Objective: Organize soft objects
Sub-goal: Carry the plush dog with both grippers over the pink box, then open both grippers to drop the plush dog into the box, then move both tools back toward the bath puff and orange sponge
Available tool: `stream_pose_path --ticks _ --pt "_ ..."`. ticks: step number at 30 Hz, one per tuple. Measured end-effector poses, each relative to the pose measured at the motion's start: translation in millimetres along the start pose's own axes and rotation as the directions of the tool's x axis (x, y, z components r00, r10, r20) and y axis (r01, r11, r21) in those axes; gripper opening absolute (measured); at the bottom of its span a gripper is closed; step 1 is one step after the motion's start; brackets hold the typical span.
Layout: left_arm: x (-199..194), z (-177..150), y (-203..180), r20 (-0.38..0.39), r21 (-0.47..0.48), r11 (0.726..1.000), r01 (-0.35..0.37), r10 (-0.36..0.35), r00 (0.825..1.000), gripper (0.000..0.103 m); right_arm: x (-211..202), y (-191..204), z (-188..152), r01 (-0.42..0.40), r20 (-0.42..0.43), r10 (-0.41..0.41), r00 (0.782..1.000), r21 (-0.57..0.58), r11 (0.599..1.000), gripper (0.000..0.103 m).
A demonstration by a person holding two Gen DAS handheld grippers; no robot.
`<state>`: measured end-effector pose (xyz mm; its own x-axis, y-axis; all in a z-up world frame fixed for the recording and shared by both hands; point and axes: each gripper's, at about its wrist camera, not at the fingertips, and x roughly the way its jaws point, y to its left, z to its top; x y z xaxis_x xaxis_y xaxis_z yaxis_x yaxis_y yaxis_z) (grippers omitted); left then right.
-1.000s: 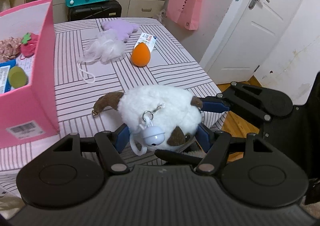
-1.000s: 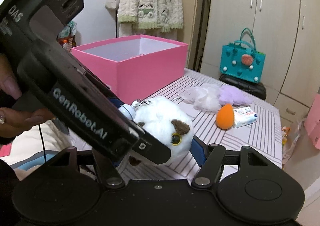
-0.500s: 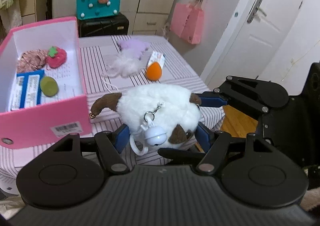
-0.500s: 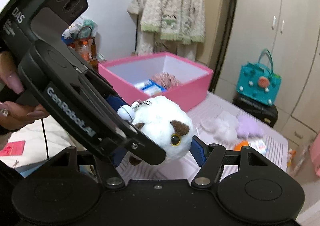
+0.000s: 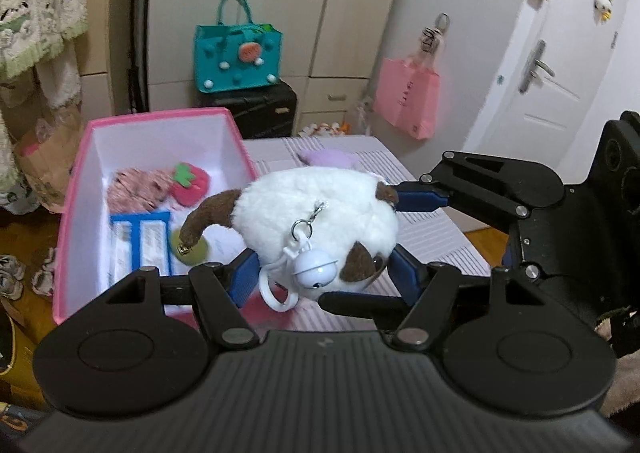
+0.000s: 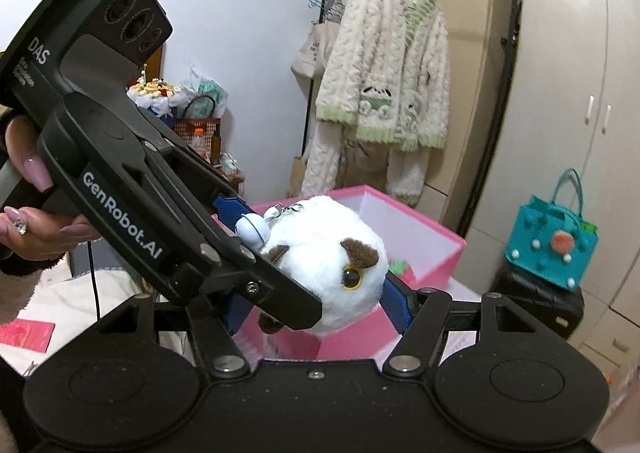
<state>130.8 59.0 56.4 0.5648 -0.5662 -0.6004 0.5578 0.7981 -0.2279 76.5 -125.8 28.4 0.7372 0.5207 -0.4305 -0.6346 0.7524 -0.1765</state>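
A round white plush toy (image 5: 320,209) with brown ears, a yellow eye and a white bell keychain (image 5: 314,268) is held in the air by both grippers. My left gripper (image 5: 324,277) is shut on it from below. My right gripper (image 6: 316,305) is shut on it too, seen from the side in the left wrist view (image 5: 424,199). The plush (image 6: 340,253) hangs above the near edge of the open pink box (image 5: 80,189). The box holds a red strawberry plush (image 5: 190,185), a pink scrunchie, a blue-white packet (image 5: 140,241) and a green sponge.
A purple sponge (image 5: 328,157) lies on the striped tablecloth (image 5: 432,237) right of the box. A teal bag (image 5: 238,53) sits on a black case behind. A pink bag (image 5: 406,101) hangs by the white door. A cardigan (image 6: 384,93) hangs on a rack.
Both grippers have lifted the plush off the table and carried it left, from beside the pink box to above its near edge. The box's inside now shows.
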Motion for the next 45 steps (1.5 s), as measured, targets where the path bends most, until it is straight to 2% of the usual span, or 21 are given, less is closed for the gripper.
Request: stream_pose_path --ticks 8,13,16,22,26,30,34,37,41,45 --pt "31.5 27.0 63.8 -0.005 -0.128 0.992 -0.014 0.013 1.000 0.067 64.9 -29.6 28.4 -0.030 0.003 0.030 1.000 0.014 0.999 0.071" --pt "70.0 35.8 101.6 -0.055 -0.211 0.977 -0.014 0.002 0.998 0.067 111.6 -54.8 33.7 -0.043 -0.058 0.046 0.997 0.048 0.998 0.071" --pt "91.4 37.2 120.3 -0.084 -0.263 0.965 -0.001 -0.022 0.996 0.067 137.9 -63.4 32.1 -0.042 -0.106 0.045 0.993 0.023 0.999 0.071" --pt "121.5 33.6 140.5 -0.123 -0.315 0.949 0.019 -0.060 0.991 0.066 170.6 -59.2 25.4 0.017 -0.186 -0.034 0.982 -0.095 0.995 0.071" --pt "131.9 29.6 146.1 -0.164 -0.341 0.939 0.032 -0.093 0.982 0.060 185.4 -59.4 18.8 0.048 -0.250 -0.076 0.965 -0.114 0.992 0.071" --pt "125.9 29.1 143.1 -0.149 -0.324 0.946 0.010 -0.061 0.987 0.060 190.3 -56.3 14.4 0.033 -0.272 -0.068 0.960 -0.130 0.991 0.072" --pt "108.5 29.8 133.0 -0.109 -0.265 0.961 -0.081 0.054 0.993 0.062 190.7 -55.3 15.8 0.066 -0.272 -0.106 0.957 -0.149 0.987 0.073" --pt "89.6 28.6 123.4 -0.068 -0.219 0.970 -0.109 0.096 0.993 0.063 176.8 -57.3 16.7 0.093 -0.237 -0.125 0.963 -0.143 0.985 0.074" --pt "68.5 24.5 107.9 -0.040 -0.162 0.977 -0.138 0.133 0.990 0.064 146.0 -60.9 16.5 0.063 -0.180 -0.070 0.981 -0.042 0.997 0.074" --pt "56.3 22.5 92.5 -0.066 -0.111 0.981 -0.162 0.156 0.986 0.066 121.7 -56.9 12.6 0.002 -0.155 0.005 0.988 0.044 0.999 0.074"
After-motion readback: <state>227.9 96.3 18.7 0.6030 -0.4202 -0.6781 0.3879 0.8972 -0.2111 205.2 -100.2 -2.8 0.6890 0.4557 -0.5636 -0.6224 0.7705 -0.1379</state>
